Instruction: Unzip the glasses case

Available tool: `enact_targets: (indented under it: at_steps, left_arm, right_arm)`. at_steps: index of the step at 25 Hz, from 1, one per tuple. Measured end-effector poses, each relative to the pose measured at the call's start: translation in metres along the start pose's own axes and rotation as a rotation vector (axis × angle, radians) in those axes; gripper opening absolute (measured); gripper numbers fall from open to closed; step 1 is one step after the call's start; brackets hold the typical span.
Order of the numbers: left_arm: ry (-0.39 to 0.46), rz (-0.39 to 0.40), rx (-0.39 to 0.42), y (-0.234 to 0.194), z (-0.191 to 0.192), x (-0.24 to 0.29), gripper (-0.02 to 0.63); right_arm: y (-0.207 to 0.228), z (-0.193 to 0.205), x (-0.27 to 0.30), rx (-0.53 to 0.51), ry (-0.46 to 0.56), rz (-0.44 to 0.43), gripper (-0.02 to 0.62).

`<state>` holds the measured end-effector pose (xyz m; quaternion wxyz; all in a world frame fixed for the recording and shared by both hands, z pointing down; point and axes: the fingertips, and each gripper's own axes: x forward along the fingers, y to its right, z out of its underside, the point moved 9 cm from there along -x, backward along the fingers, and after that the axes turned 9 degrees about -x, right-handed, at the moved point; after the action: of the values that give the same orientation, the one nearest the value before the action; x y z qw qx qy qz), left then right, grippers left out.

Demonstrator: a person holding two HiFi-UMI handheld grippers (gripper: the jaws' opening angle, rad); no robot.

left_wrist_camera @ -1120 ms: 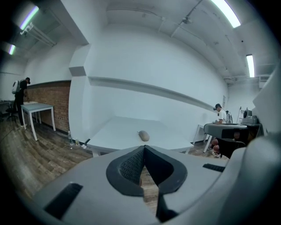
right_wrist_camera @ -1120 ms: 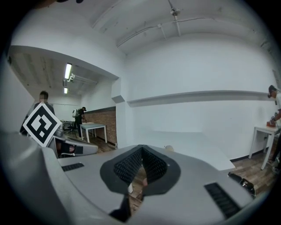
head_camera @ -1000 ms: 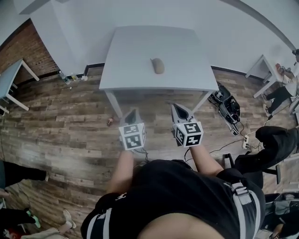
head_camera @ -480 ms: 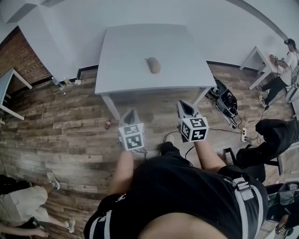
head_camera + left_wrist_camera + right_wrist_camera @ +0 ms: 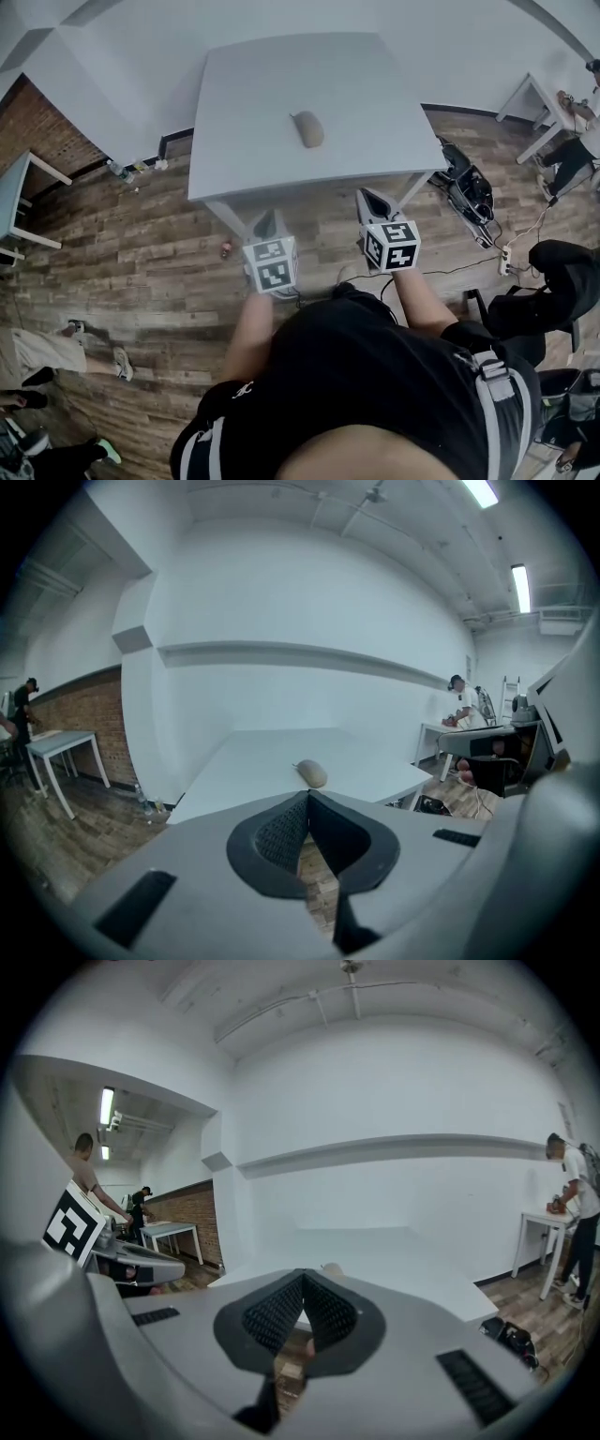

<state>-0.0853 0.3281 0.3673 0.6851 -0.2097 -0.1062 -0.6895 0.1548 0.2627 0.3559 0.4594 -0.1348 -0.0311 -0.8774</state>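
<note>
Left gripper (image 5: 265, 223) and right gripper (image 5: 373, 202) hung empty, jaws pressed together, just short of the white table (image 5: 253, 141) at its near edge. The glasses case (image 5: 308, 129) lay mid-table, well apart from both. Arriving closed, either gripper might shove it farther away. Bare tabletop all round left ample room.

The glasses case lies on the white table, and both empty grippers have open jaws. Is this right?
No: left gripper and right gripper have shut jaws, as both gripper views show. The glasses case does lie on the white table.
</note>
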Motion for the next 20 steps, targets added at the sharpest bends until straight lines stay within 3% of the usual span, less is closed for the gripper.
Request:
enact_targets:
  at_steps: [9,17,20]
  left_arm:
    - [-0.004,-0.009,0.004,0.048,-0.051,0.094,-0.008]
    - [-0.026,-0.087,-0.03,0.088,-0.077,0.176,-0.008]
    - [-0.04,-0.125,-0.05,0.103,-0.081,0.193,-0.008]
  right_arm:
    - [0.092,-0.008,0.057,-0.001,-0.027,-0.033,0.006]
    - [0.177,-0.007,0.122,-0.034,-0.069,-0.149,0.006]
    - [0.205,0.0,0.138,0.002,-0.091,-0.201,0.006]
